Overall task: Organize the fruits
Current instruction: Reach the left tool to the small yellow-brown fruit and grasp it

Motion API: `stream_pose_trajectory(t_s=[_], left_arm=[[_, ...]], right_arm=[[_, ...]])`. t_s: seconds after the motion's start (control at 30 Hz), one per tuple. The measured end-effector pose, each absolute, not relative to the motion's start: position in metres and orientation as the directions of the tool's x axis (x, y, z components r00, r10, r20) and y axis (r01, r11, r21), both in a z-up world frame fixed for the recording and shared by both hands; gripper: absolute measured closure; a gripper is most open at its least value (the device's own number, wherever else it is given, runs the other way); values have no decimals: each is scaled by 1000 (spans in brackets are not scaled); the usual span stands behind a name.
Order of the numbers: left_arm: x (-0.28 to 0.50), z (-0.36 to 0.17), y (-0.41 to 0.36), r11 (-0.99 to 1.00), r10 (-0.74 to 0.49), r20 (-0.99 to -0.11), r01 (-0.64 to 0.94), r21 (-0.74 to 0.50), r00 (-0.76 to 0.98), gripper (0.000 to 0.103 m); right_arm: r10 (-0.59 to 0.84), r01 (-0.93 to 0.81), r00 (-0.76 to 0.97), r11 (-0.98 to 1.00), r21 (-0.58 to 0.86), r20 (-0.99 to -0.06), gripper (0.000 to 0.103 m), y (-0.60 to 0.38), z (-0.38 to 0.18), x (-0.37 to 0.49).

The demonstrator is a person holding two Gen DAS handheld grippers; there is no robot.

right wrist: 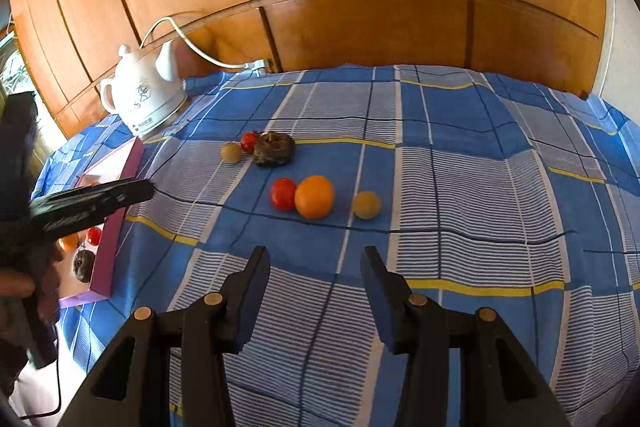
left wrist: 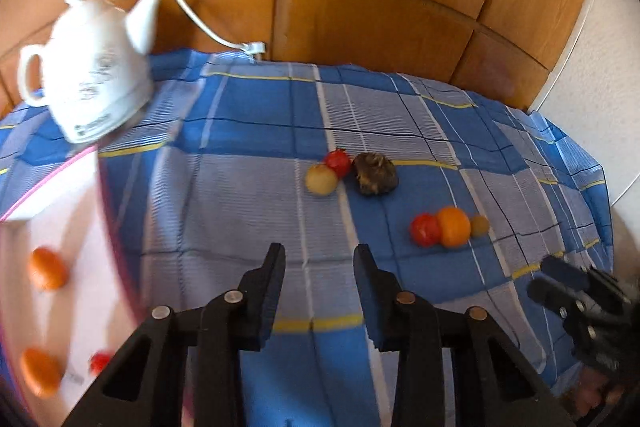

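Note:
Fruits lie on the blue checked cloth. In the right wrist view an orange [right wrist: 314, 197] sits between a red fruit [right wrist: 283, 193] and a yellowish fruit [right wrist: 366, 205]. Farther back lie a dark brown fruit [right wrist: 274, 148], a small red fruit [right wrist: 249, 141] and a pale fruit [right wrist: 231, 152]. The left wrist view shows the same orange [left wrist: 453, 226] and dark fruit [left wrist: 375, 173]. A pink-rimmed tray [right wrist: 114, 227] at the left holds several fruits, including an orange one [left wrist: 47, 267]. My left gripper [left wrist: 319, 259] and right gripper [right wrist: 316, 261] are both open and empty, short of the fruits.
A white kettle [right wrist: 144, 95] with a cord [right wrist: 200, 51] stands at the back left of the cloth, beside the tray. Wooden panelling [right wrist: 360, 7] runs behind the table. The cloth's right edge [left wrist: 600, 187] drops off near a white wall.

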State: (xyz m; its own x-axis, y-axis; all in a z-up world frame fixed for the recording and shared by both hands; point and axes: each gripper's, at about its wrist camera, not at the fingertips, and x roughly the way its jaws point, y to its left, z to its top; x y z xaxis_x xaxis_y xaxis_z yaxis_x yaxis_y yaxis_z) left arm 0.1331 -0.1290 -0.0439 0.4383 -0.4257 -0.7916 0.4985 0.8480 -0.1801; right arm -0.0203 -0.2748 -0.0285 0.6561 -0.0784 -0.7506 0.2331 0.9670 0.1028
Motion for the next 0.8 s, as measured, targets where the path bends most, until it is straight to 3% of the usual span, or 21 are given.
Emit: stream_pose_trajectory(t_s=[0.5, 0.57, 0.8], left_arm=[[204, -78, -191, 817, -387, -833, 566, -110, 396, 70], [208, -82, -194, 818, -380, -839, 565, -110, 388, 77], [207, -85, -189, 801, -417, -825, 583, -136, 381, 78]], right_arm=[[-82, 288, 645, 947, 142, -759, 55, -311, -35, -15], [-81, 290, 643, 946, 144, -762, 55, -313, -37, -15], [-85, 295, 643, 945, 144, -761, 55, -315, -37, -14]])
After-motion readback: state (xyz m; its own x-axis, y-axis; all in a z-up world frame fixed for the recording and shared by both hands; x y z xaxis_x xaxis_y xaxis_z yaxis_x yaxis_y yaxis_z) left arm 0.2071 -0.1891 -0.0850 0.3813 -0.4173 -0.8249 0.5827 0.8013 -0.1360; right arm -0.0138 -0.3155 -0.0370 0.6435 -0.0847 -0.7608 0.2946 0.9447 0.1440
